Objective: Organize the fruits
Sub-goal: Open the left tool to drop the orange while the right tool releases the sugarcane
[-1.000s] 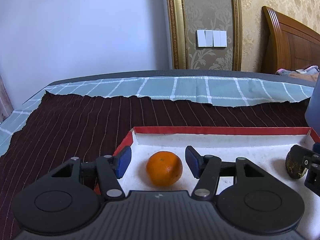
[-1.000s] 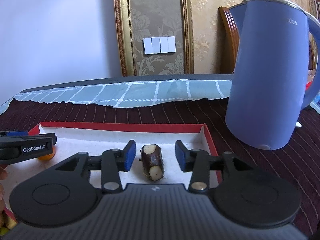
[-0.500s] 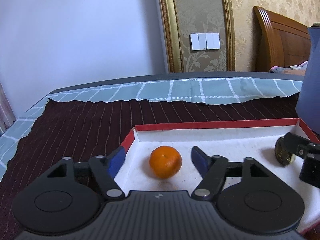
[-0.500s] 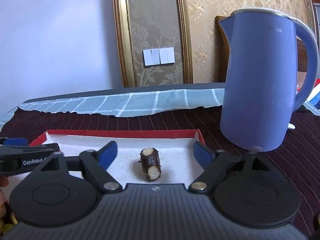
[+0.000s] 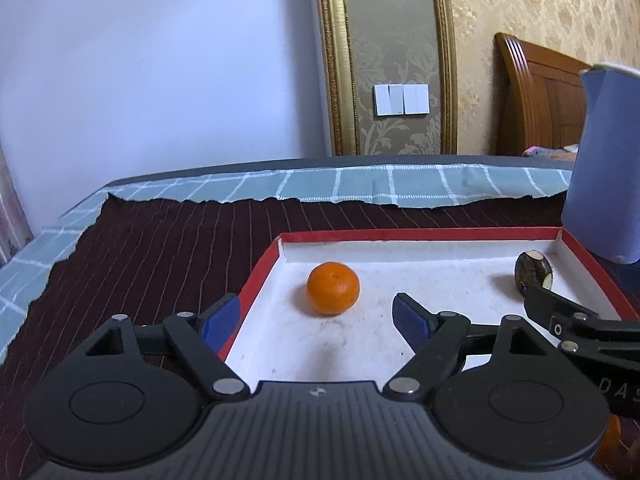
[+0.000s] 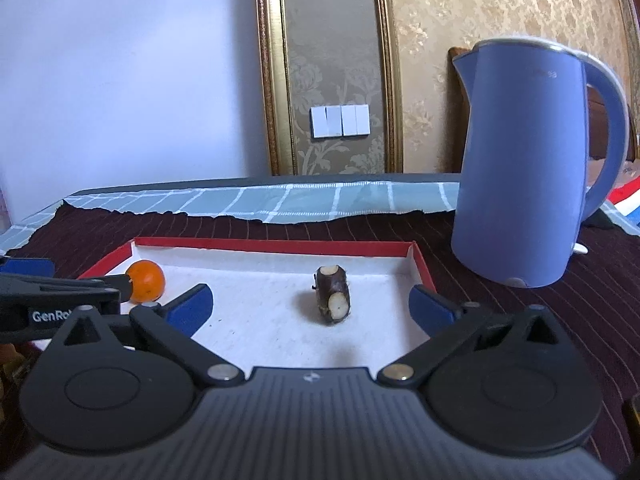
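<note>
Orange (image 5: 333,289) and cane piece (image 6: 332,300) are sitting in the tray (image 5: 420,235). Left gripper (image 5: 316,318) and right gripper (image 6: 312,304) are opening wide, holding nothing. More fruit possibly waiting outside.

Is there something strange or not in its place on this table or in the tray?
Yes. The dark brown cloth has a ragged, torn-looking far edge over the checked cloth. In the tray, beside the orange, lies a dark cut stick piece, hardly an obvious fruit.
</note>
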`<state>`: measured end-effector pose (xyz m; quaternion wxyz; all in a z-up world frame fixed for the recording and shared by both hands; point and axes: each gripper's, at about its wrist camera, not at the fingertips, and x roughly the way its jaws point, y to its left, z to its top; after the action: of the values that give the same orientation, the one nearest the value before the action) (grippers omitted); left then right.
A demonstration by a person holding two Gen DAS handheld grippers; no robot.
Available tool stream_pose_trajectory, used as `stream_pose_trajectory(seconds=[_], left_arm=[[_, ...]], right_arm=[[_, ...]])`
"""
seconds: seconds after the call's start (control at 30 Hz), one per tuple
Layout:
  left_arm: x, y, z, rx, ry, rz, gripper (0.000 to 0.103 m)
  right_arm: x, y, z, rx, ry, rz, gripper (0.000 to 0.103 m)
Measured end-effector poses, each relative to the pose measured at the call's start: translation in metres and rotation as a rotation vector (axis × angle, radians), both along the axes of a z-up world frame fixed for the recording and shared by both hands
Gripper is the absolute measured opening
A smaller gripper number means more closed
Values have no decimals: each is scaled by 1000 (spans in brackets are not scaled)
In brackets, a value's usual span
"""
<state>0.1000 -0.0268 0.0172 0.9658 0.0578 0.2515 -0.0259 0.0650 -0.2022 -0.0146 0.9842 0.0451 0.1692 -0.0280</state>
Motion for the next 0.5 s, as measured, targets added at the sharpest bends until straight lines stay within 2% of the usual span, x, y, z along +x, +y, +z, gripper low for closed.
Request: stream_pose_trajectory(seconds=[0.23,0.5], left_arm=[[-21,15,0,-27,-18,17,84],[-41,32,-2,-67,-18,23,84]], right_arm=[[-23,12,-3,-11,-16,-18,103],[-40,22,-8,-47,2,-94,103]])
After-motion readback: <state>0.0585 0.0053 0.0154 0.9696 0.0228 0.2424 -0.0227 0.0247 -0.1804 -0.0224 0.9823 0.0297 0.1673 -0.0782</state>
